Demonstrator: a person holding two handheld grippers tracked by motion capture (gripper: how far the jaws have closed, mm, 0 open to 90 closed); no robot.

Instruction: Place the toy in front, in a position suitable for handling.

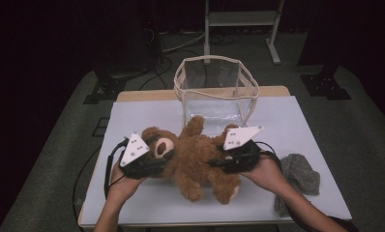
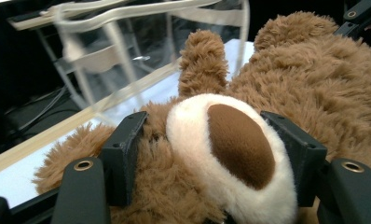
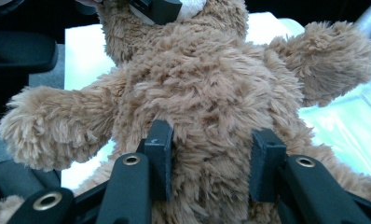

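A brown teddy bear (image 1: 196, 159) hangs just above the white table (image 1: 147, 116), head to the left, held from both sides. My left gripper (image 1: 157, 155) is shut on the bear's head, its jaws pressing either side of the cream muzzle (image 2: 230, 149). My right gripper (image 1: 218, 160) is shut on the bear's lower body, its pads sunk into the fur (image 3: 211, 140). A clear plastic bag with cream trim (image 1: 215, 89) stands open just behind the bear, and its rim (image 2: 127, 14) rises beyond the bear's arm in the left gripper view.
A grey cloth (image 1: 299, 176) lies at the table's right front corner, beside my right forearm. Cables and a stand's metal legs (image 1: 241, 29) are on the floor behind the table. Dark surroundings ring the table.
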